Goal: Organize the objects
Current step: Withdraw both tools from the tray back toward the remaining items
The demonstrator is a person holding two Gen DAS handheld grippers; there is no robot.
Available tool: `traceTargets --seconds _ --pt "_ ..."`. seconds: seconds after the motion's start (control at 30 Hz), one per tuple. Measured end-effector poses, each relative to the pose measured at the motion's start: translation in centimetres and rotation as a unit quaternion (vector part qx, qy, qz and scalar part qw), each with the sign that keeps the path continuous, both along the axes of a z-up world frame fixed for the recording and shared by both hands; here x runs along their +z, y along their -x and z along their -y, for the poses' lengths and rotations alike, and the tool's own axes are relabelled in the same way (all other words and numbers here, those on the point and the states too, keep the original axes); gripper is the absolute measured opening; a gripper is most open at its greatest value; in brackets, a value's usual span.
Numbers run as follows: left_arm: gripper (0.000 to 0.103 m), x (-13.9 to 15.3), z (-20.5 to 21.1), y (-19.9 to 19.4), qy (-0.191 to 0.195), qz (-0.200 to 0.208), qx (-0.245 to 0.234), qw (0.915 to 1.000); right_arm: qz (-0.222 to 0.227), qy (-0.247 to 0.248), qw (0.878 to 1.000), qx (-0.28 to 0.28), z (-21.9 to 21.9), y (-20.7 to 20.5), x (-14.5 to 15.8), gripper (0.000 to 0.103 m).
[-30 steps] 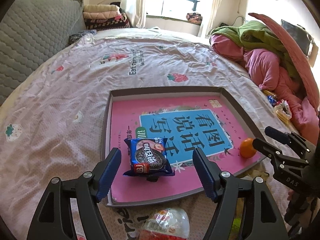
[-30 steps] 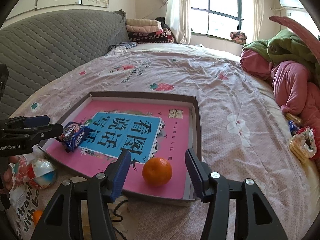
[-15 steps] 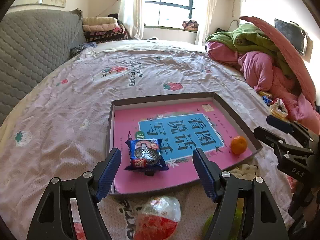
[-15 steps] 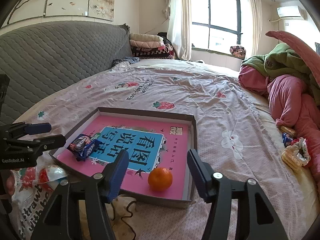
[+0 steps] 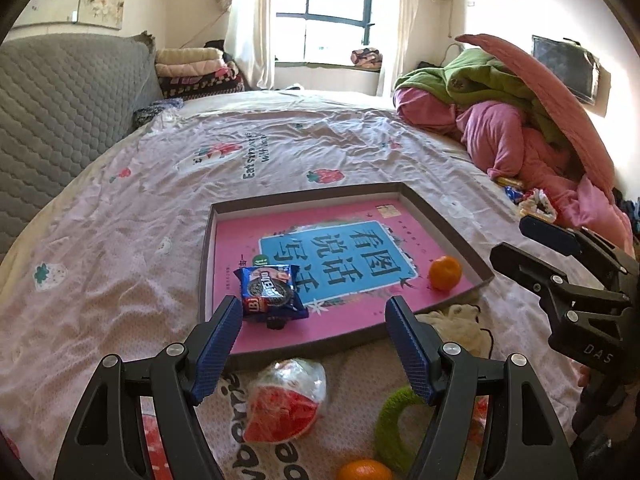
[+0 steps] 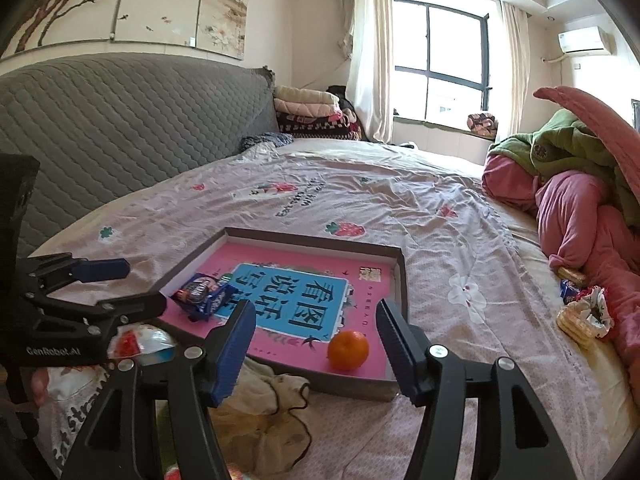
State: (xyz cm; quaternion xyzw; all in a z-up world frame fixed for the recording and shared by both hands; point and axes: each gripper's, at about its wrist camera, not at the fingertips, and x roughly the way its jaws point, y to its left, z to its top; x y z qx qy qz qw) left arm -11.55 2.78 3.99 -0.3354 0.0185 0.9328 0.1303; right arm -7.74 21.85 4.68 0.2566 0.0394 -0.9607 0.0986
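Observation:
A shallow grey tray [image 5: 308, 196] lined with a pink and blue book lies on the bed. Inside it are a blue cookie packet [image 5: 269, 291] near the front left and an orange [image 5: 445, 273] at the front right corner. My left gripper [image 5: 312, 304] hovers open just short of the tray's near edge, the packet beyond its left finger, nothing held. My right gripper [image 6: 315, 312] also stands open and empty, with the orange [image 6: 348, 350] lying past its tips on the tray [image 6: 316, 240]. Each view shows the other gripper: the right gripper [image 5: 516, 240] and the left gripper [image 6: 138, 286].
In front of the tray lie a wrapped red and white snack [image 5: 286, 400], a green ring [image 5: 394, 420], another orange [image 5: 364, 470] and a cream cloth [image 6: 264, 396]. Pink and green bedding [image 5: 500, 120] is piled at the right, with small snacks [image 6: 580, 312] beside it. A grey headboard [image 6: 120, 120] runs along the left.
Both grippers have drawn back and risen away from the tray. The right jaws have widened a little. The cookie packet and the orange stay where they lay.

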Motion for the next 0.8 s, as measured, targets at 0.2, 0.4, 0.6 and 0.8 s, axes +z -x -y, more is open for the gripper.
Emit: traceTargets --seconds 0.2,0.4,0.6,0.8 --pt "0.075 -0.5 -0.1 -1.5 0.001 0.004 -0.006 1.0000 -0.007 -0.005 1.000 0.009 0.8 -1.4 -0.2 0.062" --pt "0.075 -1.1 0.0 -2.6 -0.004 0.012 -0.006 0.9999 -0.010 -0.002 1.000 0.005 0.7 -2.9 -0.4 0.063" --pt "0.075 -1.6 0.1 -3.8 -0.006 0.021 -0.008 0.9997 -0.009 0.001 1.000 0.000 0.3 -4.5 -0.9 0.063" --pt "0.075 -2.6 0.1 -4.6 -0.008 0.037 -0.011 0.9992 -0.009 0.004 1.000 -0.002 0.2 -6.5 -1.5 0.063"
